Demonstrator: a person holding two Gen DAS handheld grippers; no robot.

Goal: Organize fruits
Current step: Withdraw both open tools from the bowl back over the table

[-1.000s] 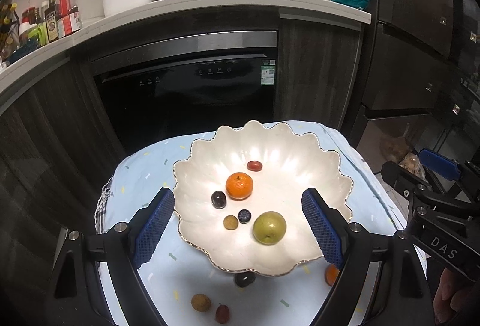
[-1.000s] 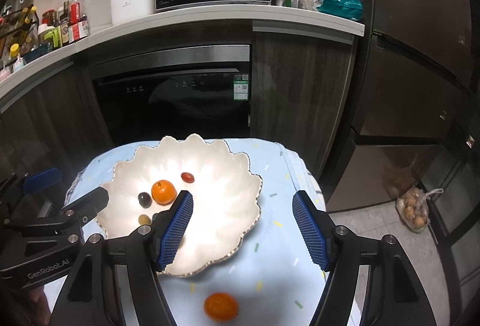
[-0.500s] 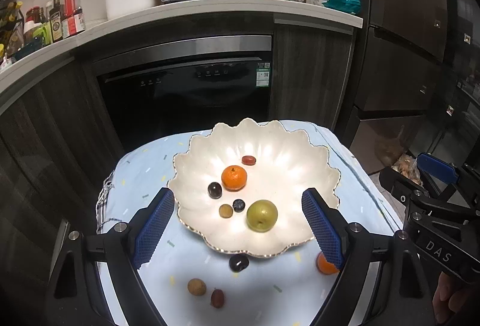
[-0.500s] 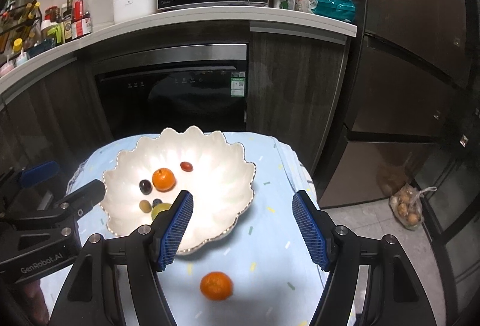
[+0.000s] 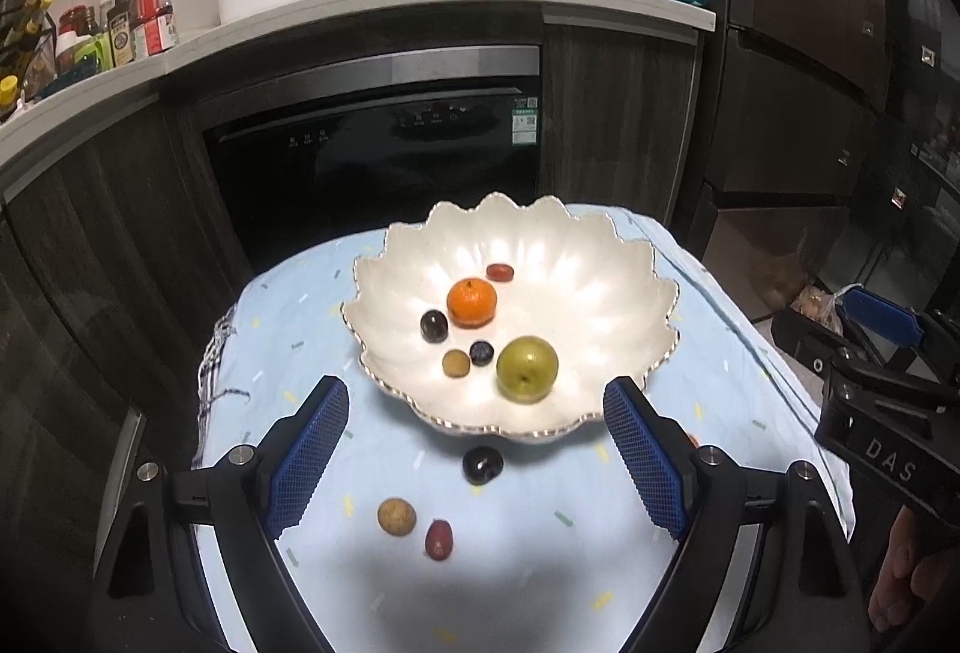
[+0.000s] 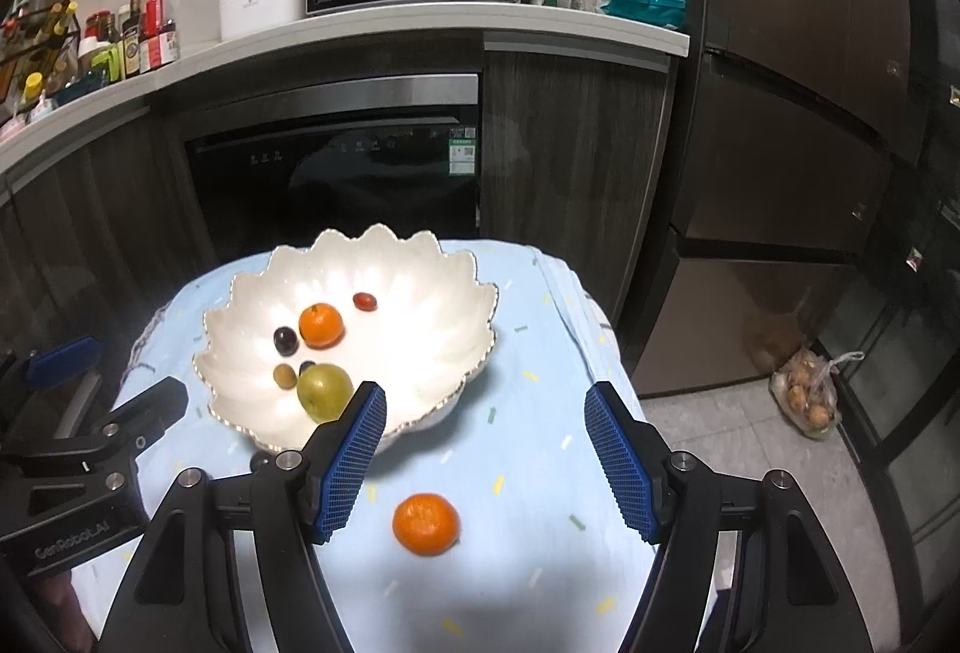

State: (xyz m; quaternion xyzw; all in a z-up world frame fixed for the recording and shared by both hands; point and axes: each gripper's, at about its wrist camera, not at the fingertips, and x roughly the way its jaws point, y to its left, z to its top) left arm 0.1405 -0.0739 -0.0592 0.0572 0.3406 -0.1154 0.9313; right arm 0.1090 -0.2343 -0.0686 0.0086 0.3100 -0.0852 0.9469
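Fruits are split between two places: a green pear (image 5: 527, 370), a mandarin (image 5: 471, 300), two dark plums, a small brown one and a red date sit low in the scalloped white bowl (image 5: 624, 293), where the sloping sides gather them toward the middle. Four more lie loose on the pale blue tablecloth (image 5: 288, 329) in front of it: a dark plum (image 5: 482, 464) just beside the bowl's near rim, a brown longan (image 5: 396, 517) and a red date (image 5: 438, 539) close together, and a second mandarin (image 6: 426, 523) off to the right.

The left gripper (image 5: 474, 467) hangs above the dark plum with its jaws wide apart and empty. The right gripper (image 6: 486, 464) is likewise spread and empty, roughly framing the loose mandarin, which looks like its likely next pick.
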